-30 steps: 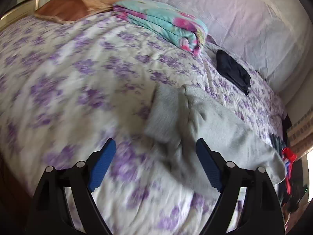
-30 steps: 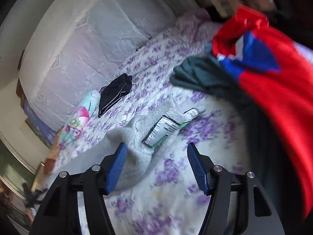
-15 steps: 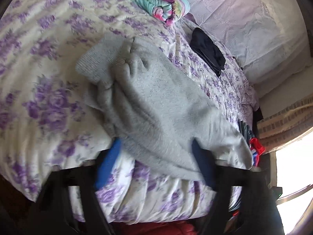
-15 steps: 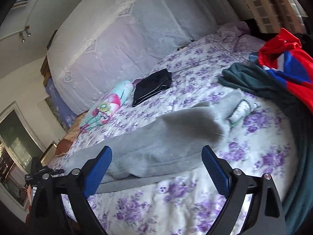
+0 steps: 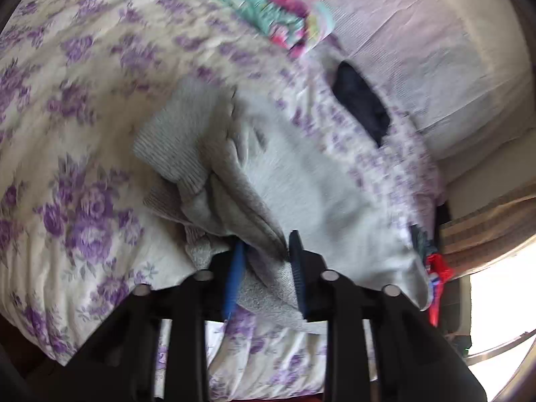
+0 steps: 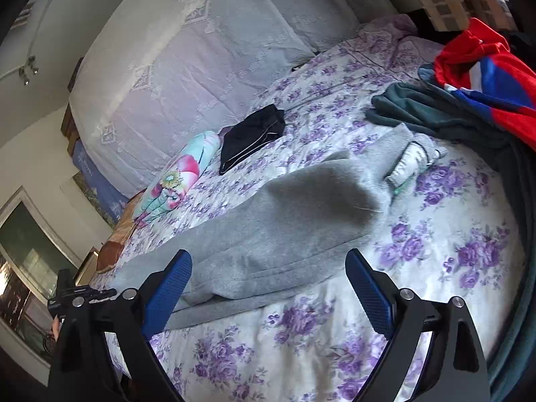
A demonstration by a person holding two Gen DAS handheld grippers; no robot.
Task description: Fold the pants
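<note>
Left gripper (image 5: 264,268) pinches the grey pants (image 5: 301,181) hem at lower centre; right gripper (image 6: 268,288) hangs wide open — grab the matching edge, lift evenly.

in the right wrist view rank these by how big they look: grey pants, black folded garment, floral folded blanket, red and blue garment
1. grey pants, clearly largest
2. red and blue garment, cut off by the frame edge, so unsure
3 and 4. black folded garment and floral folded blanket look alike; no ranking
</note>
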